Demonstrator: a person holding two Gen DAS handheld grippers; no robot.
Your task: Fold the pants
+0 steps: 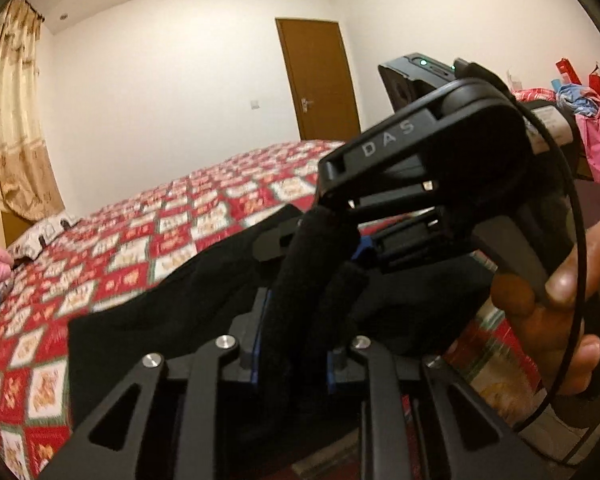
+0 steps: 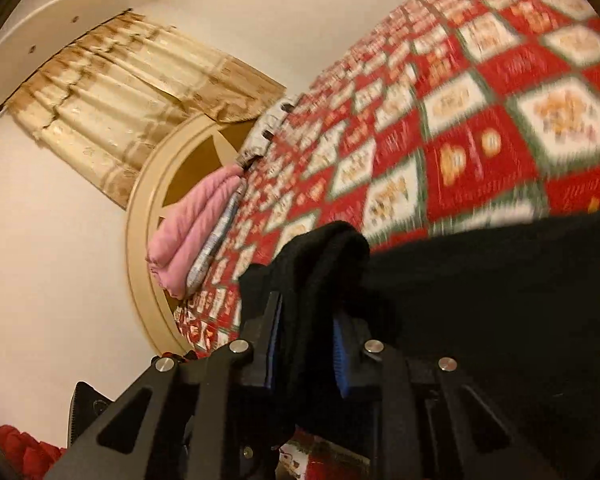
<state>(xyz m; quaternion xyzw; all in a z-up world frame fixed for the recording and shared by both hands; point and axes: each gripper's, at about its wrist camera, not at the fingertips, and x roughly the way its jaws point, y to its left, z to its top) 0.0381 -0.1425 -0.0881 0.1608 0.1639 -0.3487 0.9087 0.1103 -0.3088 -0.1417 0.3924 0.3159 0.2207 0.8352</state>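
Black pants (image 1: 160, 300) lie across a red and white patterned quilt (image 1: 140, 232) on a bed. My left gripper (image 1: 300, 320) is shut on a bunched fold of the black cloth, which stands up between its blue pads. In the same view my right gripper (image 1: 320, 236), held by a hand (image 1: 560, 300), pinches the cloth just beyond. In the right wrist view the right gripper (image 2: 308, 320) is shut on a thick wad of the pants (image 2: 500, 300), lifted slightly off the quilt (image 2: 480, 120). The rest of the pants trails right.
A folded pink blanket (image 2: 188, 232) lies by the round headboard (image 2: 148, 208) at the bed's end. Beige curtains (image 1: 12, 120) hang at the left and a brown door (image 1: 320, 80) stands in the far wall. A heap of colourful clothes (image 1: 588, 120) lies at the right.
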